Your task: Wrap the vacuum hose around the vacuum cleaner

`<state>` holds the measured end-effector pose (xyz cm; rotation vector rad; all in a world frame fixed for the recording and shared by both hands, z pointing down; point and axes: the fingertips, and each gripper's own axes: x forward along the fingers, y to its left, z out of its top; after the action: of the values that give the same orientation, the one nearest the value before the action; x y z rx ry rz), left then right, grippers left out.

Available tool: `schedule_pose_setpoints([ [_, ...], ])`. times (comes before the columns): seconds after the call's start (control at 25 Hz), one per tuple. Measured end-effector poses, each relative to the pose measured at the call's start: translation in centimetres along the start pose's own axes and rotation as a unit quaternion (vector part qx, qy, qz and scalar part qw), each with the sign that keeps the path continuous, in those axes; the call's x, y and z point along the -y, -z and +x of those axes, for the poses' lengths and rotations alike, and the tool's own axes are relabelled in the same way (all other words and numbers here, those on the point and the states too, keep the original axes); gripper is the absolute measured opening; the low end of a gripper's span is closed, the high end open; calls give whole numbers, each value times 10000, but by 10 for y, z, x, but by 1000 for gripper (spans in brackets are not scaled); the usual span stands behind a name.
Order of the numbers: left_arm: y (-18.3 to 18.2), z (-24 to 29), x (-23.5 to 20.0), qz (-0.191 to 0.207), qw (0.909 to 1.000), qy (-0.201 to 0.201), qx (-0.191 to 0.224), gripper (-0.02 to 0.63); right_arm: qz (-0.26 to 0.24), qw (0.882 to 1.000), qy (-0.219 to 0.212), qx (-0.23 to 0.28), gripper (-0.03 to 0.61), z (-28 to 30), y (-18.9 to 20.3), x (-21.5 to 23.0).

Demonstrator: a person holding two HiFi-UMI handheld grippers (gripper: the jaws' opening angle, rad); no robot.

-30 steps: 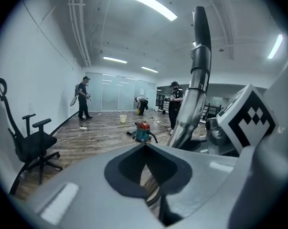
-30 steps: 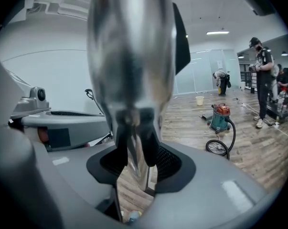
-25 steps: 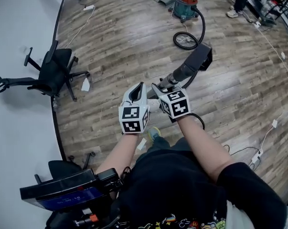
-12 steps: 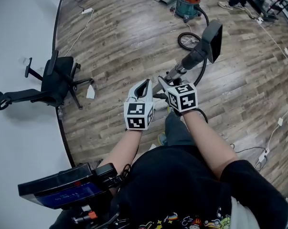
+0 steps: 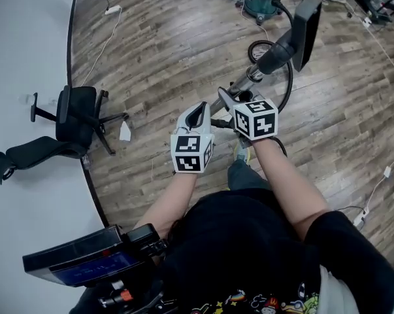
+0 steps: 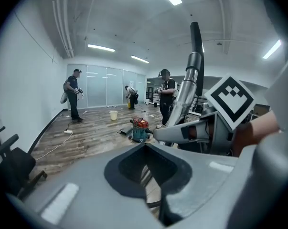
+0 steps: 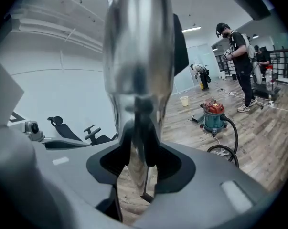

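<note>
Chrome wand [image 7: 136, 56] gripped; office chair [image 5: 76, 113], power strip [image 5: 112, 9] nearby.

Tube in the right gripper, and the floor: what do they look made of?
Tube: likely metal with a polished or chromed finish, since it shows bright, smeared reflections along its length. Floor: wood-look planks with brown grain, staggered seams and a low sheen. Real wood or laminate cannot be told.

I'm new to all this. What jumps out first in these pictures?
The right gripper clamps a shiny metal vacuum wand, held up in front of the person with its dark floor nozzle in the air. Farther off on the wood floor stands the red-topped vacuum cleaner, its black hose looping back toward the wand.
</note>
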<state>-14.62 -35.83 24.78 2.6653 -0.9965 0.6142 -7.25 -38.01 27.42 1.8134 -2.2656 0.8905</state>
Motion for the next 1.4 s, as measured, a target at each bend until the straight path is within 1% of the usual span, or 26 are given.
schedule_pose_setpoints([
  [0.16,-29,50,-22,8,10000,8,37,1,173,9997,29,140,184,36,-44,34],
  [0.36,-68,104,-41,166,9996,216,90,1,354,9985,238,328,184,67,-91,72],
  [0.48,-89,138,-55,251,9986,453,109,1,471,9971,429,424,186,86,-114,91],
  [0.56,-103,161,-66,380,9966,721,132,1,557,9953,621,492,186,102,-126,102],
  [0.72,-135,207,-90,659,9887,1338,177,1,714,9889,1129,649,185,134,-154,120],
  [0.8,-151,223,-101,809,9828,1650,160,1,804,9838,1420,735,185,145,-165,126],
  [0.92,-182,244,-111,1018,9732,2046,261,1,883,9764,1749,908,184,158,-184,134],
  [1.04,-205,266,-120,1120,9670,2264,331,1,955,9708,1942,1030,184,172,-201,143],
  [1.16,-218,284,-117,1218,9611,2456,337,1,1086,9643,2084,1223,184,177,-213,154],
  [1.32,-227,310,-117,1223,9593,2531,276,1,1186,9597,2158,1355,186,186,-230,180],
  [1.4,-232,325,-121,1286,9572,2582,223,1,1232,9566,2218,1434,186,196,-241,194],
])
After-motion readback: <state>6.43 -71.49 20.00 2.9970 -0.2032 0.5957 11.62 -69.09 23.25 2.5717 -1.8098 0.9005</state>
